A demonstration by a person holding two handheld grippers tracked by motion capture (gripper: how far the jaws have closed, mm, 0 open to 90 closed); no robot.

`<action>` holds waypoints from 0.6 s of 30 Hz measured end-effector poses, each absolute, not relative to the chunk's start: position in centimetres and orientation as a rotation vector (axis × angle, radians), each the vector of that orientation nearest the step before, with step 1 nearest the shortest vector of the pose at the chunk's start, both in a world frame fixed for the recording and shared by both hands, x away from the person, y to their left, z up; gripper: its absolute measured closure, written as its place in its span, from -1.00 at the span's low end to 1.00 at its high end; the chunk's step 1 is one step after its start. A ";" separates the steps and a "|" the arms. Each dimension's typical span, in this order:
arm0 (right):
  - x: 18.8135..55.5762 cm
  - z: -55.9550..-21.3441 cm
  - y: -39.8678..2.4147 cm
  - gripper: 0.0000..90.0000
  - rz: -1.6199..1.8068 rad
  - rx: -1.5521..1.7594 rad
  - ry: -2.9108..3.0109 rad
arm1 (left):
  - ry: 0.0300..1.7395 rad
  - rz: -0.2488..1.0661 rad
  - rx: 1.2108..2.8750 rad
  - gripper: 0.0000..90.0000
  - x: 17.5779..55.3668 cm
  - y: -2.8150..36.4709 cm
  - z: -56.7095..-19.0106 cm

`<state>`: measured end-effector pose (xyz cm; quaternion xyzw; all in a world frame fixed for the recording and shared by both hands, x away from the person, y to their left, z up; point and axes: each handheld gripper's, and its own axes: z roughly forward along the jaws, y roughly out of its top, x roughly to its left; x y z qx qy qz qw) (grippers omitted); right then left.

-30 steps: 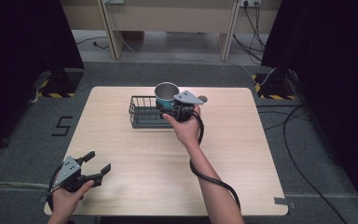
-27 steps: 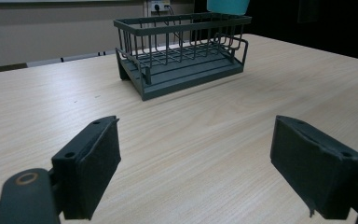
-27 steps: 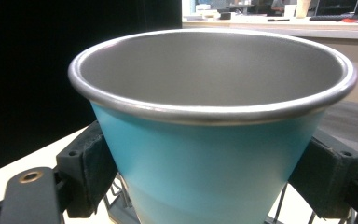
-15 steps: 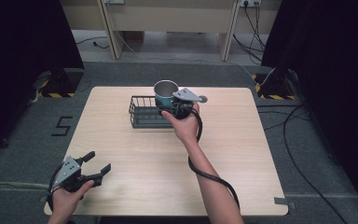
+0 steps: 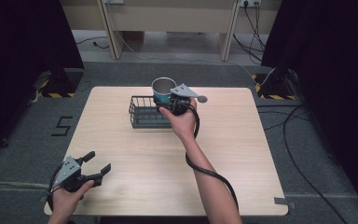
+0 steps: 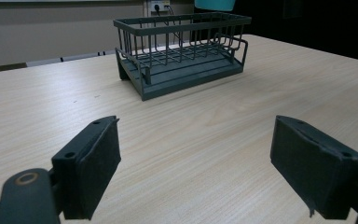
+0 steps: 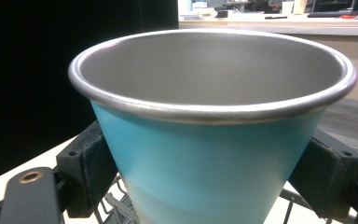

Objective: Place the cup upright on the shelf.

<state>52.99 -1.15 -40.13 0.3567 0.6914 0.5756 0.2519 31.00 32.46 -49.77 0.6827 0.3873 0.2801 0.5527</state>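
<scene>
A teal metal cup (image 5: 162, 87) with a silver inside stays upright in the air over the right end of a dark wire basket (image 5: 142, 115). My right gripper (image 5: 168, 102) is shut on the cup's side. In the right gripper view both pads (image 7: 86, 169) press the cup (image 7: 214, 154) from left and right, with basket wires just below. My left gripper (image 5: 99, 162) rests open near the table's front left corner, nothing between its jaws. In the left gripper view the gripper (image 6: 196, 154) faces the basket (image 6: 182, 51), and the cup's bottom (image 6: 214, 3) shows above the basket's far end.
The wooden table (image 5: 242, 154) carries just the basket, at its far middle. Cables (image 5: 303, 116) lie on the floor to the right, and a black stand (image 5: 58, 79) sits off the far left corner. Dark curtains flank both sides.
My right gripper has carried the cup slightly left and farther away over the basket. My left gripper has stayed where it was.
</scene>
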 end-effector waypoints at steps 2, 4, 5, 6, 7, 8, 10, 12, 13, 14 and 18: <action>53.1 -40.1 -1.0 -0.61 1.566 0.973 1.883 | 0.916 0.662 1.614 -0.66 31.0 32.5 -49.8; 53.3 -40.1 -0.8 -0.61 1.564 0.977 1.883 | 0.916 0.662 1.614 -0.66 31.0 32.5 -49.8; 53.4 -40.1 -0.8 -0.61 1.563 0.976 1.883 | 0.916 0.661 1.614 -0.66 31.0 32.5 -49.8; 53.5 -40.1 -0.7 -0.61 1.564 0.980 1.883 | 0.916 0.662 1.614 -0.66 31.0 32.5 -49.8; 53.6 -40.1 -0.6 -0.61 1.561 0.980 1.883 | 0.916 0.662 1.614 -0.66 31.0 32.5 -49.8; 53.6 -40.1 -0.5 -0.61 1.561 0.982 1.883 | 0.916 0.662 1.614 -0.66 31.0 32.5 -49.8; 53.8 -40.1 -0.4 -0.61 1.562 0.988 1.883 | 0.916 0.661 1.613 -0.66 31.0 32.5 -49.8; 54.0 -40.3 -0.3 -0.61 1.552 0.996 1.887 | 0.915 0.661 1.614 -0.66 31.0 32.5 -49.8; 54.2 -40.4 -0.2 -0.61 1.550 1.000 1.889 | 0.915 0.661 1.613 -0.66 31.0 32.5 -49.8; 54.3 -40.4 -0.2 -0.61 1.547 1.003 1.893 | 0.915 0.661 1.613 -0.66 31.0 32.5 -49.8; 54.6 -40.8 -0.1 -0.61 1.533 1.019 1.894 | 0.915 0.661 1.612 -0.66 31.0 32.5 -49.8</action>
